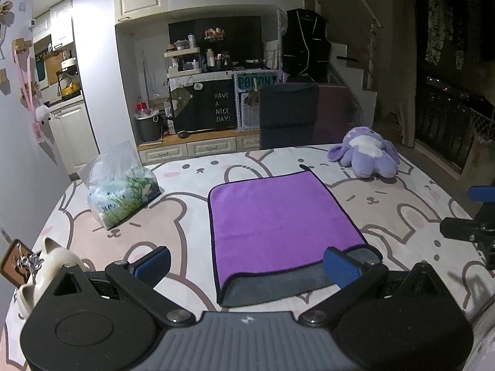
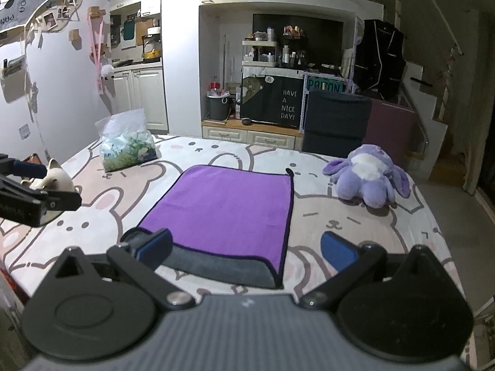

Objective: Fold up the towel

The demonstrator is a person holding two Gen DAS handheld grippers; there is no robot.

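A purple towel (image 1: pixel 278 222) with a dark hem lies flat on the bunny-print table, folded over so a grey strip (image 1: pixel 278 287) of its underside shows along the near edge. It also shows in the right wrist view (image 2: pixel 222 210). My left gripper (image 1: pixel 247 266) is open and empty just above the towel's near edge, its right fingertip (image 1: pixel 340 266) over the near right corner. My right gripper (image 2: pixel 247 249) is open and empty over the near edge, its left fingertip (image 2: pixel 154 244) at the near left corner.
A plastic bag of tissues (image 1: pixel 120 188) stands at the far left. A purple plush toy (image 1: pixel 365 151) lies at the far right. A white cat-shaped ceramic (image 1: pixel 46 266) sits at the near left edge. A dark chair (image 1: pixel 287 114) stands behind the table.
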